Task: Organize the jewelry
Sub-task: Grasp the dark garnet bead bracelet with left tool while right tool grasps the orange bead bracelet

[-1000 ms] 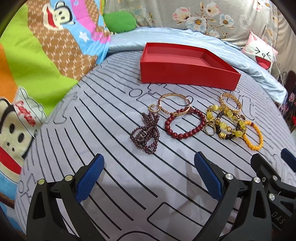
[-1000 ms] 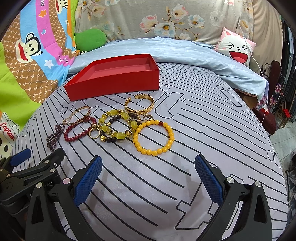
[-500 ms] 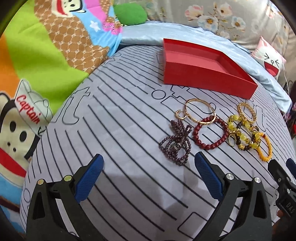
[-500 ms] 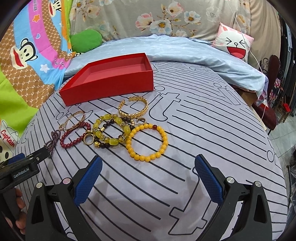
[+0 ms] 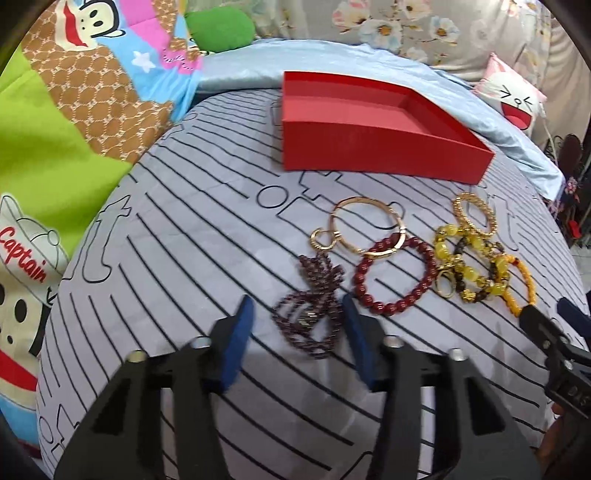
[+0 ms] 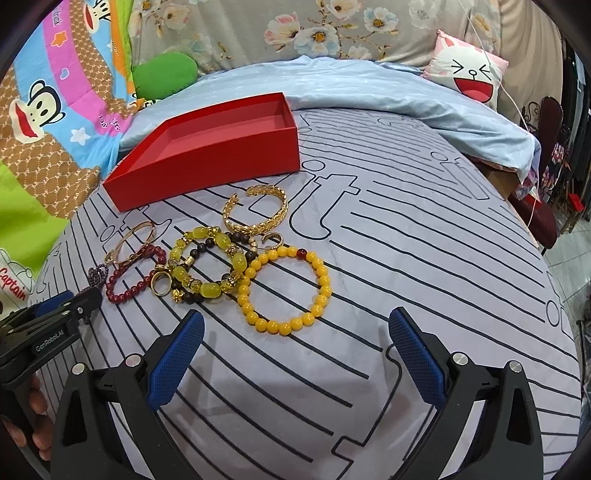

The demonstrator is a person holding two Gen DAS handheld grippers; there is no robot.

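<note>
Several bracelets lie on the grey striped cover. My left gripper (image 5: 297,325) is partly closed, its blue fingers on either side of the dark purple bead bracelet (image 5: 308,314), not clamped on it. A dark red bead bracelet (image 5: 393,275), a thin gold bangle (image 5: 365,225), a yellow and brown bead bracelet (image 6: 207,264), a gold cuff (image 6: 255,214) and an orange bead bracelet (image 6: 284,291) lie to the right. My right gripper (image 6: 295,350) is open and empty, just in front of the orange bracelet. The empty red box (image 5: 369,125) stands behind; it also shows in the right wrist view (image 6: 207,155).
A cartoon monkey blanket (image 5: 55,129) and a green cushion (image 5: 219,27) lie to the left. A light blue quilt (image 6: 369,88) and a white face pillow (image 6: 467,74) lie behind. The bed's edge drops away on the right (image 6: 535,229).
My left gripper moved forward onto the dark purple bracelet and its fingers narrowed around it. My right gripper moved slightly closer to the orange bracelet and stayed open.
</note>
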